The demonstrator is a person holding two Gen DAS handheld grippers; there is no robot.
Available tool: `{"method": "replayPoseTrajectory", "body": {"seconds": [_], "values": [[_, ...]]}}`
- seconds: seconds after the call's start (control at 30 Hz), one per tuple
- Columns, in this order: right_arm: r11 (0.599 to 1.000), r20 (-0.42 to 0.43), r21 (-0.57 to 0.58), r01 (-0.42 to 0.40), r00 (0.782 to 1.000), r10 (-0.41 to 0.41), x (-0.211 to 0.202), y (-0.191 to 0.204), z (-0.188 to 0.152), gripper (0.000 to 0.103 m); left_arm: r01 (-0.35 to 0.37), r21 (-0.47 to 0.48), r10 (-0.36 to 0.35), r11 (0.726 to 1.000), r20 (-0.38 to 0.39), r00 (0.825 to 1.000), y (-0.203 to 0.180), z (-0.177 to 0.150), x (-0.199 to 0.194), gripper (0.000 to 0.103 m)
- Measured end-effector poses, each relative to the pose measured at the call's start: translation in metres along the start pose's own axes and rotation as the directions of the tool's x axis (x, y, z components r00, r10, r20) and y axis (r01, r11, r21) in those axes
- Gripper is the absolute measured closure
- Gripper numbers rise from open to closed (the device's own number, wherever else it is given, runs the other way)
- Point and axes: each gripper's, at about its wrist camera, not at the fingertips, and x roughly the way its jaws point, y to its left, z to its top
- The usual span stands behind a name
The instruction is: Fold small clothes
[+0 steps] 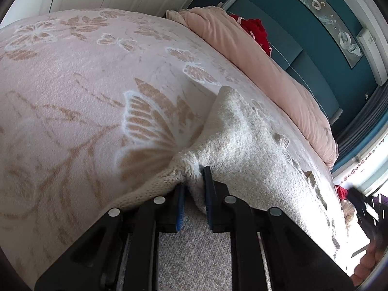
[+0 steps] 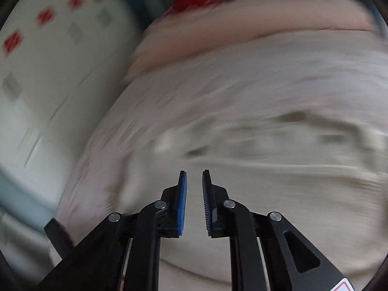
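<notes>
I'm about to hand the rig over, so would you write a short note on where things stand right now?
Left gripper: shut on a bunched edge of the white knit, which lies on the floral blanket.
Right gripper: open, holding nothing, above pale fabric; its view is motion-blurred.
Done: only one edge gripped; no finished fold visible.
Left: grip a second edge with the right, fold the knit, smooth it flat.

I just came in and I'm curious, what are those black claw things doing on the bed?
Someone is folding a small white knit garment on the bed's flowery blanket. The left gripper is pinching a bunched edge of the garment. The right gripper holds nothing; its jaws are slightly apart, and its view is blurry. A pink duvet lies further back on the bed.
</notes>
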Motion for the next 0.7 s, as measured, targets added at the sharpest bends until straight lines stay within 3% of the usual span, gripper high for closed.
{"method": "replayPoseTrajectory", "body": {"seconds": [0.07, 0.17, 0.27, 0.37, 0.47, 0.5, 0.57, 0.63, 0.7], "values": [[0.998, -0.1, -0.061, -0.032, 0.995, 0.026, 0.057, 0.039, 0.009, 0.091, 0.003, -0.003, -0.003, 1.0, 0.001, 1.0, 0.0, 0.0, 0.0, 0.088], [0.996, -0.232, -0.087, -0.007, 0.973, -0.014, 0.134, 0.065, 0.016, 0.093, 0.009, -0.006, -0.009, 1.0, 0.004, 1.0, 0.001, 0.0, 0.0, 0.088], [0.991, -0.214, -0.127, 0.043, 0.974, -0.07, 0.167, 0.076, 0.031, 0.1, 0.013, -0.005, -0.013, 1.0, 0.009, 1.0, 0.002, 0.0, 0.0, 0.088], [0.998, -0.176, -0.055, 0.04, 0.983, -0.049, 0.16, 0.075, 0.045, 0.1, 0.023, -0.004, -0.023, 1.0, 0.014, 1.0, 0.003, 0.0, 0.0, 0.088], [0.994, -0.139, -0.077, -0.082, 0.988, 0.07, 0.132, 0.086, 0.032, 0.097, 0.024, -0.001, -0.024, 1.0, 0.019, 1.0, 0.003, -0.001, 0.0, 0.088], [0.991, -0.171, -0.102, -0.086, 0.983, 0.068, 0.134, 0.09, 0.025, 0.097, 0.023, 0.0, -0.023, 1.0, 0.021, 1.0, 0.002, -0.001, 0.0, 0.088], [0.982, -0.259, -0.188, -0.029, 0.966, -0.021, 0.16, 0.096, 0.01, 0.099, 0.019, 0.005, -0.019, 1.0, 0.025, 1.0, 0.002, -0.002, 0.0, 0.088], [0.974, -0.232, -0.225, -0.019, 0.972, -0.035, 0.169, 0.098, 0.007, 0.102, 0.018, 0.005, -0.018, 1.0, 0.023, 1.0, 0.001, -0.002, 0.0, 0.088], [0.991, -0.202, -0.132, -0.023, 0.979, -0.004, 0.152, 0.09, 0.019, 0.099, 0.022, 0.003, -0.022, 1.0, 0.023, 1.0, 0.001, -0.002, -0.001, 0.088]]}}
